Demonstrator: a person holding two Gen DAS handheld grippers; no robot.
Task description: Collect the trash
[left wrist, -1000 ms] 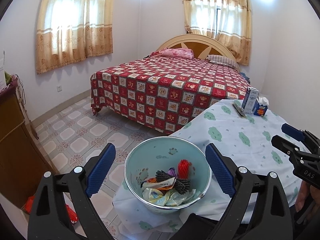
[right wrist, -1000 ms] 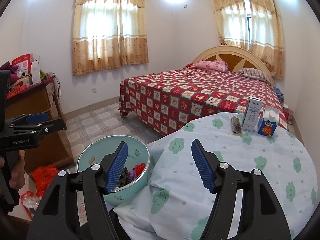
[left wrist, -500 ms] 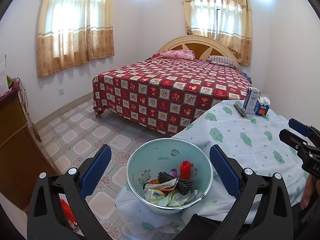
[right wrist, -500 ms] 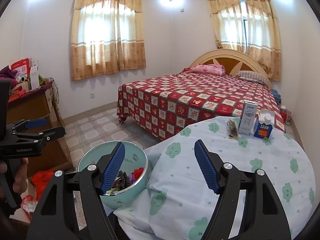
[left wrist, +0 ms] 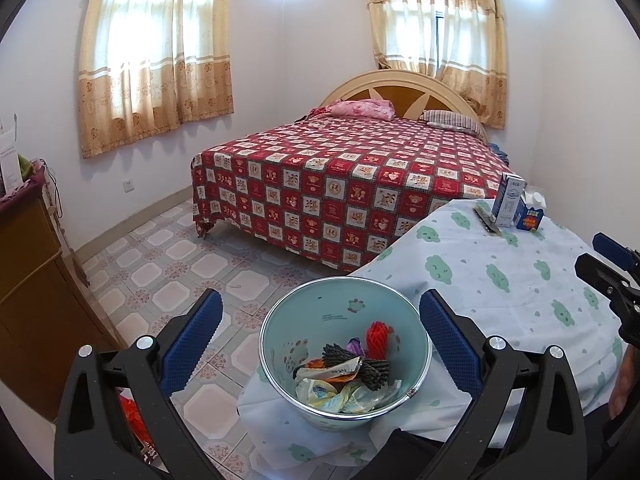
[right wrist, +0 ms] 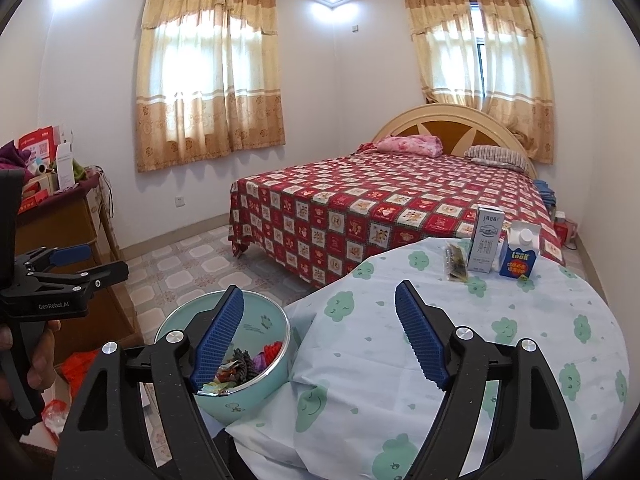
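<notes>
Between our left gripper (left wrist: 318,344) jaws, which stand wide apart and hold nothing, sits the pale green bowl (left wrist: 280,328), its rim framed by the two blue pads without touching either. It rests at the near edge of the table, on the cloud-print cloth (left wrist: 500,280), and already holds crumpled wrappers (left wrist: 344,394), a dark ridged piece (left wrist: 360,364) and a red mesh sleeve (left wrist: 377,334).

Our right gripper (right wrist: 319,330) is likewise spread wide and empty, hovering over bare cloth; the bowl lies just outside its left finger, partly hidden behind that pad.

Ahead of the right jaws, well apart from them at the far edge of the table, three things remain: a flat dark wrapper (right wrist: 455,266) lying on the cloth, a tall white carton (right wrist: 485,240) standing upright just beside it, and a short blue carton (right wrist: 519,254) with a gabled top just right of that. We cannot tell whether the cartons are empty.

We judge the collecting to be well along, with these far items as the likely remainder. The step in hand looks like the pause between drops, neither gripper carrying anything. Next we would reach the right gripper forward across the table, lower its jaws around one item, close, and carry it back left to the bowl. The flat wrapper calls for a low, near-level pinch at its edge; the upright cartons could tip if nudged before the jaws close.
</notes>
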